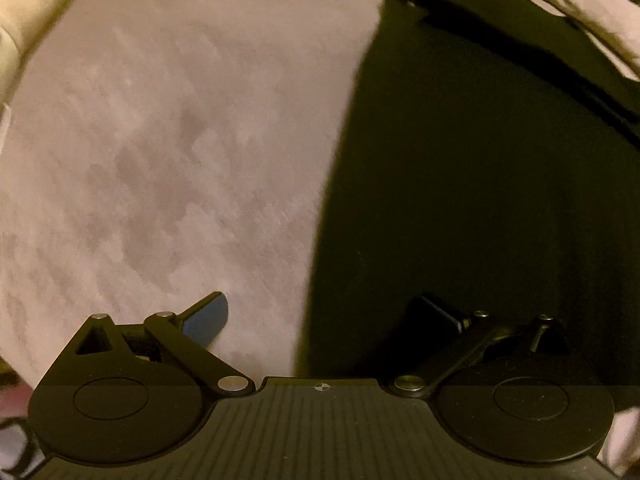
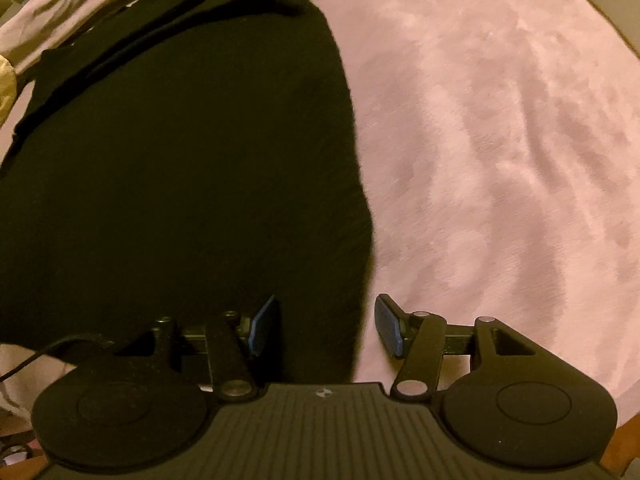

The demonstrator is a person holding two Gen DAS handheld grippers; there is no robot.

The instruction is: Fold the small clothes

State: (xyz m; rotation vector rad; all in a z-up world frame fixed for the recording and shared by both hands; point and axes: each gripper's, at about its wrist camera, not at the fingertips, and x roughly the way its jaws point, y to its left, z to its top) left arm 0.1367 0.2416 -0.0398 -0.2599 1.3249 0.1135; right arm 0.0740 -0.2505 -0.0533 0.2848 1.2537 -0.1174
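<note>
Left wrist view: left claw (image 1: 324, 316) released, nothing between its pads, straddling the dark garment's (image 1: 480, 184) side edge, one finger over the pink blanket (image 1: 160, 140). Right wrist view: right claw (image 2: 326, 326) also empty, jaws apart over the opposite edge of the garment (image 2: 180, 160). Garment lies between both claws, fills the right half of the left frame and the left half of the right frame, long axis running up-frame. Neither hand clearly nearer. Cloth black, flat, smooth; a band or strap crosses its far end, upper left of the right frame.
</note>
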